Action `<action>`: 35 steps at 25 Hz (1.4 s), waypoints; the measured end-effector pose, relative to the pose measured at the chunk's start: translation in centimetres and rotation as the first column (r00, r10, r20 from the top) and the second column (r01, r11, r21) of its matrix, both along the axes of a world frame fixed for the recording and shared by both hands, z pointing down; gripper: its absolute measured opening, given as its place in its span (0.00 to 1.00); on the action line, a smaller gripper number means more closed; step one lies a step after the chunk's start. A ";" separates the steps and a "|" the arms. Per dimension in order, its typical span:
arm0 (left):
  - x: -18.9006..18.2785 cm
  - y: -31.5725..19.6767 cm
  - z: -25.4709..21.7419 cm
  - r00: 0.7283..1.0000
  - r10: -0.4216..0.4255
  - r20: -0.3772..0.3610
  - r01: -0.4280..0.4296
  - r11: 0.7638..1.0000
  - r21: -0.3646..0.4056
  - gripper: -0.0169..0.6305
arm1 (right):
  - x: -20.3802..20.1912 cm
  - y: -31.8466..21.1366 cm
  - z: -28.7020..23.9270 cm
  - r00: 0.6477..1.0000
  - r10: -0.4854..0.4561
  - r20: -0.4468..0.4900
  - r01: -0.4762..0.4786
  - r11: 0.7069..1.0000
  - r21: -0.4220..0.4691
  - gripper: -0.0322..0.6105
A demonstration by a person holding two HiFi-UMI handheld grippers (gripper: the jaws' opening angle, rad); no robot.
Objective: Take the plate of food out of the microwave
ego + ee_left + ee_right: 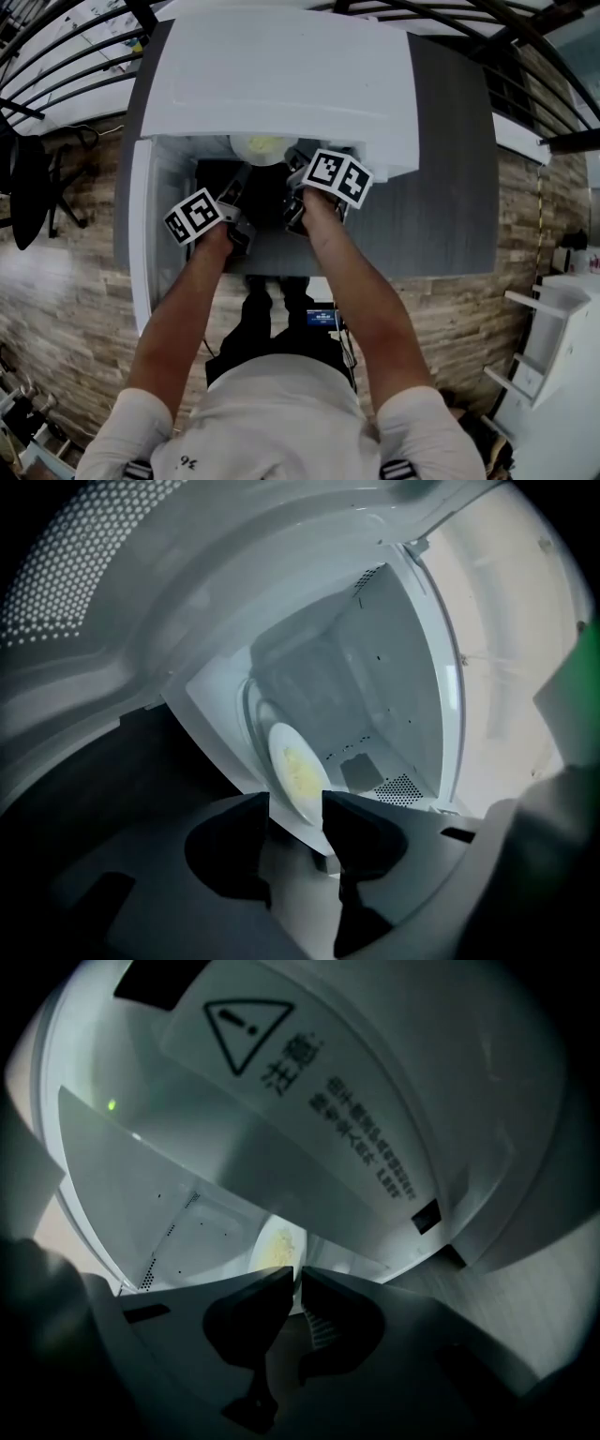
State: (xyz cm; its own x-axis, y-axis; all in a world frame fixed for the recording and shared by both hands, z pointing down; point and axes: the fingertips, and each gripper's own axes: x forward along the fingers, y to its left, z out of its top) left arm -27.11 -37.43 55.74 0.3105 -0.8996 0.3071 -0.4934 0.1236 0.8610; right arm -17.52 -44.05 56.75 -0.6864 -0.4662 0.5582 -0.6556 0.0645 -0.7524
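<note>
A white plate (258,147) with yellowish food sits inside the open white microwave (281,75). The left gripper view looks into the cavity, and the plate (295,771) lies on the round turntable just beyond my left gripper (296,808). Its jaws are open, with the plate's near rim in line with the gap and no pad pressing on it. My right gripper (297,1277) is at the cavity's mouth beside it, jaws nearly together and empty; the plate (278,1246) shows just past its tips. In the head view both grippers (234,192) (298,178) reach into the opening.
The microwave door (141,234) is swung open at the left. The microwave stands on a dark grey table (441,216). A warning label (309,1063) is on the microwave's top. A white shelf unit (553,319) is at the right, a black chair (28,187) at the left.
</note>
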 end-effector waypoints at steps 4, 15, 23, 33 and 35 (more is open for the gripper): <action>-1.1 -0.7 0.3 0.999 -0.035 -0.003 0.035 0.999 0.000 0.27 | 0.2 0.5 -0.3 1.000 -0.016 0.010 0.016 1.000 -0.011 0.10; -1.3 -1.2 0.7 1.000 -0.006 -0.021 0.007 1.000 0.016 0.26 | 2.9 2.4 1.0 1.000 -0.028 -0.013 0.027 0.997 -0.076 0.09; -0.1 -0.7 1.2 0.998 0.060 -0.018 -0.060 0.998 -0.006 0.09 | 3.9 2.8 1.1 0.998 -0.050 -0.046 0.047 0.997 -0.062 0.09; 1.2 1.4 -0.1 0.994 0.086 -0.063 -0.084 0.996 0.028 0.07 | 5.0 4.3 0.0 0.992 -0.089 -0.092 0.089 0.996 -0.005 0.09; 1.4 2.2 -0.3 0.993 0.095 -0.066 -0.093 0.995 0.029 0.07 | 5.2 4.9 -0.3 0.991 -0.090 -0.095 0.091 0.996 0.004 0.09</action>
